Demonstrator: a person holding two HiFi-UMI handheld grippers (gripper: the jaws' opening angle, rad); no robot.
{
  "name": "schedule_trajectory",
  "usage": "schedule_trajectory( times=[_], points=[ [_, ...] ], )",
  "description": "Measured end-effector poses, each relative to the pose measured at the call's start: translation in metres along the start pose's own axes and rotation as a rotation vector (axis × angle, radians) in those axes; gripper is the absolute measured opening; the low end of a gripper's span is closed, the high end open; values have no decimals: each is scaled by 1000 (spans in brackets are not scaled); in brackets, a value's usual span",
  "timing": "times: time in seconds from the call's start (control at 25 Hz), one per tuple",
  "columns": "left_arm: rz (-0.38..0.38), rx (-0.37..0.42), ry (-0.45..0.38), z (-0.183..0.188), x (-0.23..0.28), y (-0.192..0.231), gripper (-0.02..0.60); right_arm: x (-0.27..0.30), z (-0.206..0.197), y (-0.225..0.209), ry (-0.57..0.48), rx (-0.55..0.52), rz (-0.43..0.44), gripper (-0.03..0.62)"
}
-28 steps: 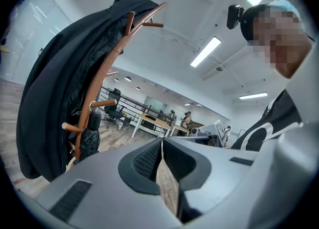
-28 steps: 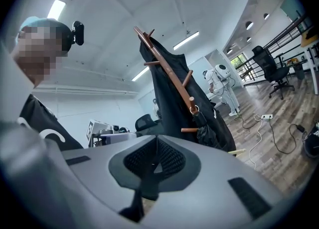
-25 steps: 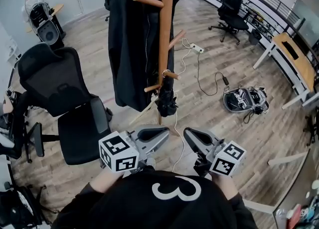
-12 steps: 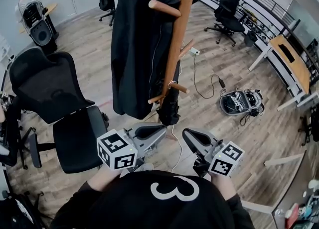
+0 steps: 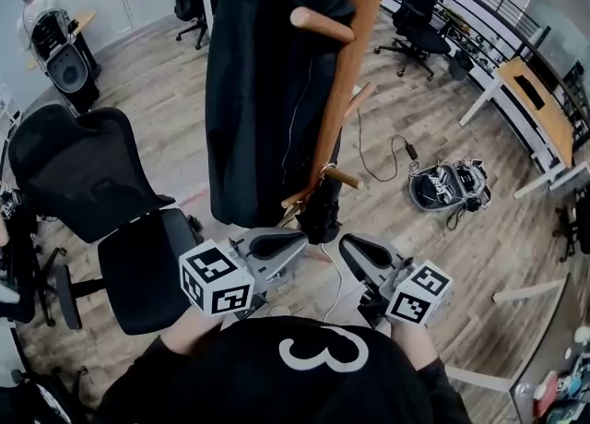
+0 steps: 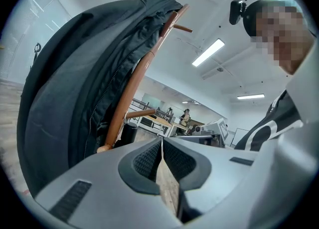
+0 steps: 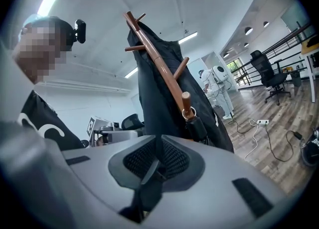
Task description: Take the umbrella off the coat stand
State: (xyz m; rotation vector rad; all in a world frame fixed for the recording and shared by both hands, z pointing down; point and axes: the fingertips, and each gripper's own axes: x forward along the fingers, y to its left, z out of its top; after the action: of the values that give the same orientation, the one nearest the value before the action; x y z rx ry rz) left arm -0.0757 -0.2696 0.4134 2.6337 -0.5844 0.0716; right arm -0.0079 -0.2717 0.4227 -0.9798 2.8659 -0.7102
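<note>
Open-plan office on pale wood planks (image 5: 166, 90), with a black office chair (image 5: 92, 182) at the left, a desk (image 5: 544, 123) at the right, and a bag (image 5: 449, 185) and a trailing cable (image 5: 378, 150) on the floor. In the middle, a wooden coat stand (image 5: 346, 72), bearing a black coat (image 5: 253, 90) over its upper pegs and, lower down, a folded black umbrella (image 5: 320, 212). Hangs by a ring-like loop slipped over an upward-slanting peg (image 5: 341, 176), kept in place by the peg's tilt. Probably wants lifting up and outward along the peg, not a straight pull down. Just below and in front of the umbrella, near but not touching it, the left gripper (image 5: 279, 245) and the right gripper (image 5: 367, 254). Side by side and roughly level, apparently held so to meet the hanging bundle from the front. Both closed, the ribbed pads (image 6: 147, 161) of the left and those (image 7: 142, 159) of the right pressed together with nothing between. Must open before any grasp, judging by the task. Readable writing limited to a large white "3" (image 5: 324, 350) on the black shirt at the bottom of the head view. Black-and-white square patterns on the marker cubes (image 5: 217, 281), not text. Print on the bag too small to read. No brand visible on umbrella or coat.
</note>
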Motion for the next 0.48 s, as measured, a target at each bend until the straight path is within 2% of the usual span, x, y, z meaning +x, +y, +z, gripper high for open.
schedule_trajectory(
  times=[0.48],
  points=[
    [-24, -35, 13, -5, -1, 32, 25, 27, 1, -29, 11, -49, -90, 31]
  ],
)
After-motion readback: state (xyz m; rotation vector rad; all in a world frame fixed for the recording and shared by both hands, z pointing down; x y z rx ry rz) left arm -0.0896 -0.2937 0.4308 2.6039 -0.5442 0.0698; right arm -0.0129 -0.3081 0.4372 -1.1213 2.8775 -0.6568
